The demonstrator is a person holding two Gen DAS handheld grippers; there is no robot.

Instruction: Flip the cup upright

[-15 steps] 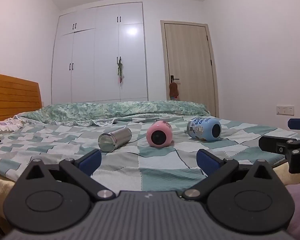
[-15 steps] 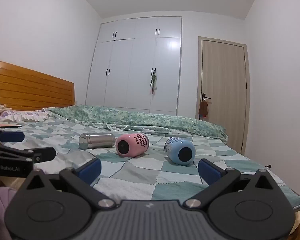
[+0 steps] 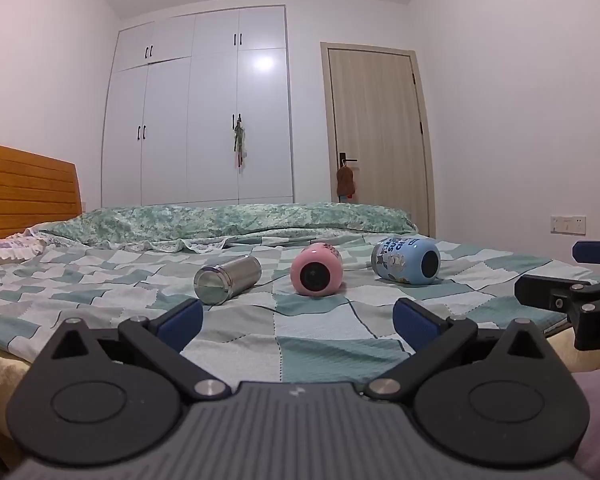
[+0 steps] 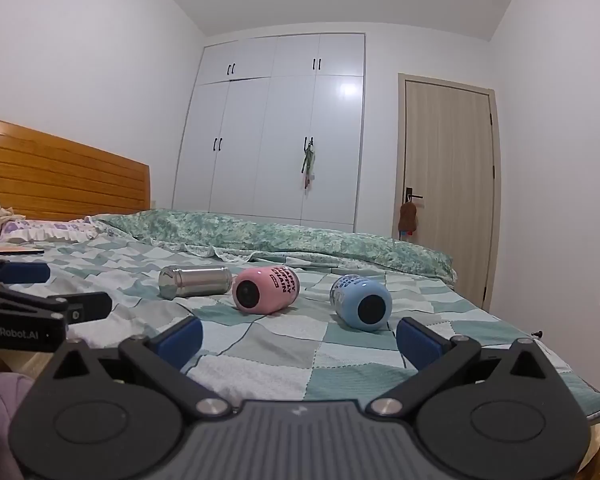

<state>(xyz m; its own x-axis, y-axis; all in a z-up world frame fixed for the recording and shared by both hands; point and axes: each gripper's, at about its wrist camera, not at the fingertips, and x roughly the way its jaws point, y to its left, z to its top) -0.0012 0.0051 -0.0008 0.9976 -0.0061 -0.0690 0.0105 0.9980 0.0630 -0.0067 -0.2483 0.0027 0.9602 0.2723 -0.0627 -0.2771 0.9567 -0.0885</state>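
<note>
Three cups lie on their sides in a row on the checked bedspread (image 3: 320,344): a steel cup (image 3: 227,279), a pink cup (image 3: 317,269) and a blue cup (image 3: 406,260). They also show in the right wrist view as steel (image 4: 194,281), pink (image 4: 266,289) and blue (image 4: 361,302). My left gripper (image 3: 298,322) is open and empty, short of the cups. My right gripper (image 4: 299,338) is open and empty, also short of them. Each gripper shows at the edge of the other's view.
A folded green quilt (image 3: 236,220) lies behind the cups. A wooden headboard (image 3: 24,188) is at the left, a white wardrobe (image 3: 216,120) and a door (image 3: 376,136) stand behind. The bed's right edge (image 4: 580,384) is near the right gripper.
</note>
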